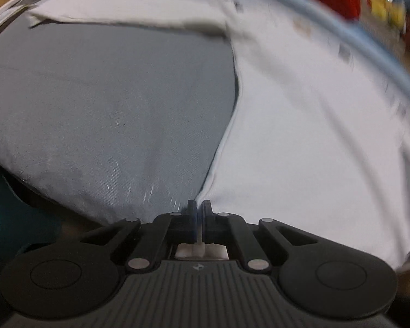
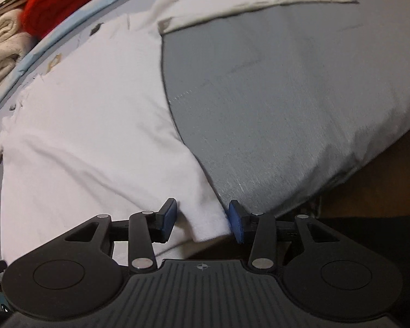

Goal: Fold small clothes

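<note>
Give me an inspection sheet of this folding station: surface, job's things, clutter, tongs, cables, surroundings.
Surface: grey padded cloth surface, light blue edge band along its far side.
Job's things: white garment spread flat, one sleeve stretched out across the grey; small printed marks near its far edge.
Clutter: red fabric and beige folded cloth piled beyond the blue band.
Tongs: left tongs shut, pinching the white garment's edge; right tongs open, straddling a near corner of the garment, not clamped.
Cables: nothing seen.
Surroundings: brown wooden floor beside the surface; teal object at the left wrist view's lower left, blurred.
</note>
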Available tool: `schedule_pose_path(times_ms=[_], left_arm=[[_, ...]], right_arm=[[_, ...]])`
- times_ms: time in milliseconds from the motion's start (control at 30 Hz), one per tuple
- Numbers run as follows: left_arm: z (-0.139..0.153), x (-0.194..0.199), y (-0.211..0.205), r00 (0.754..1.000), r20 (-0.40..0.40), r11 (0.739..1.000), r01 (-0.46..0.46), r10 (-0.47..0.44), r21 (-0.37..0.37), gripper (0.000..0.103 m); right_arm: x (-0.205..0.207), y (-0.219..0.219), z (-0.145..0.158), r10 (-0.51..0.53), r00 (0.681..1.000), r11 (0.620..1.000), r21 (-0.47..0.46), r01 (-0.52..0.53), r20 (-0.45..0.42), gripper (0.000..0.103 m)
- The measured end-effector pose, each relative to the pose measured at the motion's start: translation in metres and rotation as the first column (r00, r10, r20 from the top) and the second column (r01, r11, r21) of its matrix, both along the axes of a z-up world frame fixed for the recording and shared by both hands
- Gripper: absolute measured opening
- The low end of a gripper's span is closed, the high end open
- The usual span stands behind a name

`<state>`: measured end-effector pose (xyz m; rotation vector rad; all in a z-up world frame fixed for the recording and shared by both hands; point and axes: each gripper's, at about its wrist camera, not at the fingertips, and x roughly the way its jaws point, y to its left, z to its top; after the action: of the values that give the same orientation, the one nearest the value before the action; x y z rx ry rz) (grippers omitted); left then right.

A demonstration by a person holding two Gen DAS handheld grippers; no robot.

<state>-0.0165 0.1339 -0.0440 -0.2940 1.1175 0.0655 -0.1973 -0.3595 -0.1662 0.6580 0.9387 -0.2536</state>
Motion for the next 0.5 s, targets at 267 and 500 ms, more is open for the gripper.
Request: schedule_pose_path(times_ms=[267,500], left_arm=[[-0.03,-0.013,0.032,0.991,-0.131,0.998,0.011,-0.003,0.059,0.003],[-0.02,-0.015,0.04,0.998,-0.04,0.998,0.049,-0.048,0.033,0.037]], right_arm=[[-0.012,-0.015,0.025,-0.065,0.99,0.996,-0.049,0.071,0.123,0.003],[-0.007,-0.01,0.02,-0.067,0.996,0.995,-0.066,0.071,0.058,0.039]])
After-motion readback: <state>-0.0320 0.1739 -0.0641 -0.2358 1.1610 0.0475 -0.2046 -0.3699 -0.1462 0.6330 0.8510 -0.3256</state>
